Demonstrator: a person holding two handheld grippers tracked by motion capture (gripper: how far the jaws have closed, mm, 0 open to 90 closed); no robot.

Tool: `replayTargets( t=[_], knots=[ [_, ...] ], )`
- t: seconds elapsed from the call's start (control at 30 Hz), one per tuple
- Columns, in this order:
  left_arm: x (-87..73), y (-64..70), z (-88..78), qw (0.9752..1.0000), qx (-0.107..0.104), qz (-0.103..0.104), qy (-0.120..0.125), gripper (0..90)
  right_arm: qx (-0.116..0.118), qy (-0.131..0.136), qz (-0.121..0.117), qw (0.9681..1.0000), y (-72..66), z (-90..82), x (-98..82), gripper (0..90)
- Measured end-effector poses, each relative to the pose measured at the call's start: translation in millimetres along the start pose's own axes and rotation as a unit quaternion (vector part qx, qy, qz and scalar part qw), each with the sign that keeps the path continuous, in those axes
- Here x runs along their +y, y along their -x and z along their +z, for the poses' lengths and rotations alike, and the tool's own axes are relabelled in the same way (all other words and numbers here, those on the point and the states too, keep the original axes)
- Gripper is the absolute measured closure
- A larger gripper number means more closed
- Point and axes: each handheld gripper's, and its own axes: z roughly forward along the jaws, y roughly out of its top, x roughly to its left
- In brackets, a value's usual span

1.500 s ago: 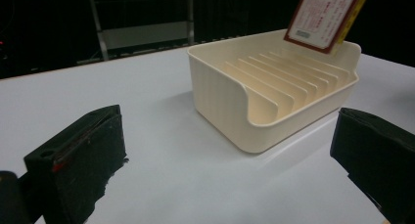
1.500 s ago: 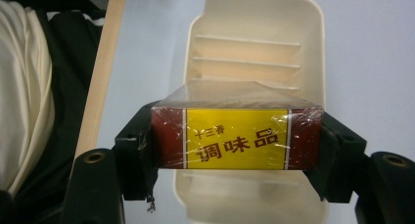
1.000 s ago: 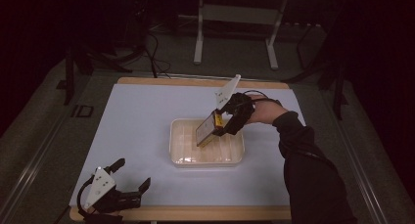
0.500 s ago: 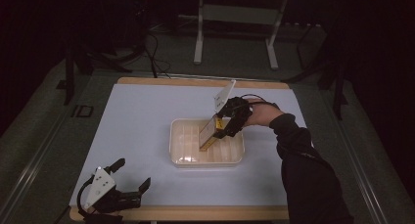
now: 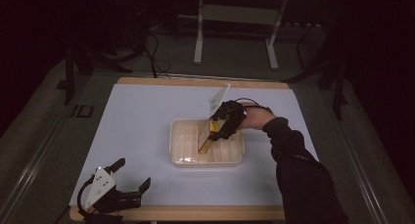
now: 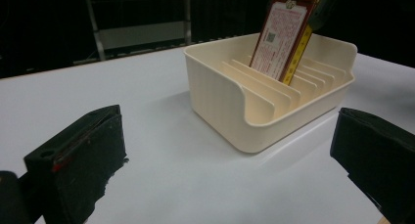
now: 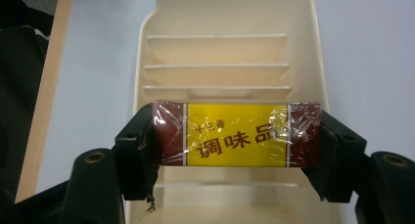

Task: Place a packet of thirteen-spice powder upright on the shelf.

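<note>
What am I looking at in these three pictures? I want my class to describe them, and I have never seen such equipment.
A person works at a table with two hand-held grippers. One picture looks down from above; the other two come from cameras riding on each gripper. The right gripper is shut on a flat red and yellow box and holds it, tilted, with its lower end between the dividers of a cream slotted tray. The left gripper rests near the table's front corner, jaws open and holding nothing, facing the tray.

table: white top [image 5: 147,121], wooden edge, mid-frame
frame: pale metal legs [image 5: 198,38], top centre
cables: dark floor [image 5: 154,53], upper left
</note>
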Motion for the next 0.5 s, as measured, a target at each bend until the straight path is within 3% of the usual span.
replayTargets(
  t=[0.5],
  knots=[
    [0.3,0.1,-0.4,1.0000,-0.007,-0.002,0.005,0.1,0.006,-0.011,-0.006,0.9999,0.6,27.5,6.3,31.9]
  ],
)
